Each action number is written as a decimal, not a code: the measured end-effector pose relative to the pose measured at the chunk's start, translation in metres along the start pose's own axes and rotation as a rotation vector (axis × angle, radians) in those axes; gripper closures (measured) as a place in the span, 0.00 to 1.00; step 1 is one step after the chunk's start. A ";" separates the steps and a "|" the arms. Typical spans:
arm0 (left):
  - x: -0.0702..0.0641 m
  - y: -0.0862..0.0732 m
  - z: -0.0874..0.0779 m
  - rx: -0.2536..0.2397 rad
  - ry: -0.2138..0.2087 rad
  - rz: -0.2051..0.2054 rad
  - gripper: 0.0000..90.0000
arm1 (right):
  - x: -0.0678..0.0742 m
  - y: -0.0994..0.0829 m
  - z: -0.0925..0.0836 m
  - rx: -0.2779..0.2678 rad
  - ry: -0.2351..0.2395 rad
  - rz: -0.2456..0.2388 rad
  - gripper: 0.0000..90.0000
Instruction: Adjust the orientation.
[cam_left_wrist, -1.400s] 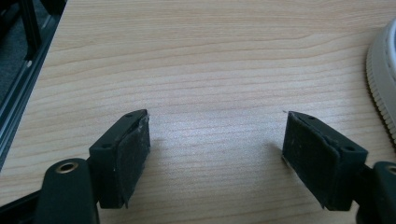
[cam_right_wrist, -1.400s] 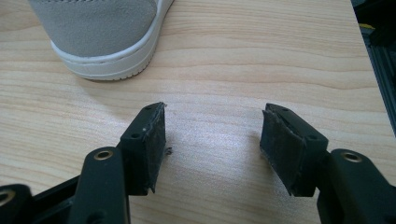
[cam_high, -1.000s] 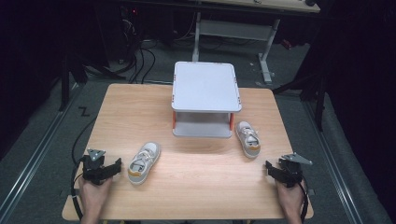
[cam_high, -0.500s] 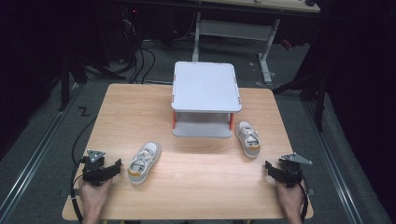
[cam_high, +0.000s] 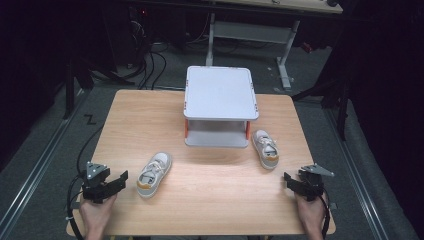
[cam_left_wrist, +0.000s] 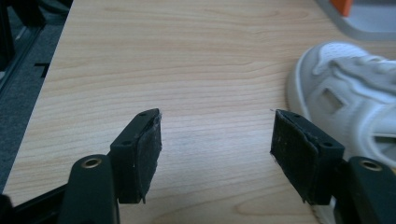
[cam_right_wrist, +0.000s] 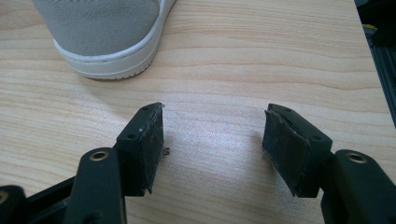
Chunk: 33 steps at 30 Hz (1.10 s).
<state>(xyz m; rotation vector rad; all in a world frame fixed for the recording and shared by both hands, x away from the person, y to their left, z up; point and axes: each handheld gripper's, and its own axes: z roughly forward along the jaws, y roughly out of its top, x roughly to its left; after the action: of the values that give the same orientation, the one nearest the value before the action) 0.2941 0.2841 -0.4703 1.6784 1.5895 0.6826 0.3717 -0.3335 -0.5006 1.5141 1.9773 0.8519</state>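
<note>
Two small white and grey shoes lie on the wooden table (cam_high: 210, 200). One shoe (cam_high: 154, 172) with a tan toe lies left of centre, and in the left gripper view the same shoe (cam_left_wrist: 345, 93) is just right of my jaws. The other shoe (cam_high: 265, 149) lies right of the white stand, and its grey suede end (cam_right_wrist: 102, 28) shows ahead of my right gripper. My left gripper (cam_high: 121, 178) (cam_left_wrist: 217, 135) is open near the front left corner. Its jaws have just been closing, with nothing between them. My right gripper (cam_high: 288, 179) (cam_right_wrist: 212, 133) is open and empty near the front right edge.
A white two-level stand (cam_high: 220, 92) with orange posts sits at the back middle of the table. Dark floor, cables and a desk frame (cam_high: 250, 35) surround the table. Bare wood lies between the two grippers.
My left gripper has lifted slightly and its jaws look a little narrower. The right gripper and both shoes have not moved.
</note>
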 end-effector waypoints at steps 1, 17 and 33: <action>0.000 0.000 0.000 0.000 0.000 0.000 0.39 | 0.000 0.000 0.000 0.000 0.000 0.000 0.42; -0.076 0.026 -0.024 0.068 -0.198 0.179 0.53 | 0.000 0.000 0.000 0.000 0.000 0.000 0.42; -0.097 0.024 0.013 0.209 -0.164 0.224 0.77 | 0.000 0.000 0.000 0.000 0.000 0.000 0.42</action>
<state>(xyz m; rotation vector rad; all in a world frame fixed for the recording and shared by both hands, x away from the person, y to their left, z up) 0.3088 0.1862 -0.4495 2.0331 1.4097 0.4855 0.3716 -0.3335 -0.5006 1.5145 1.9776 0.8522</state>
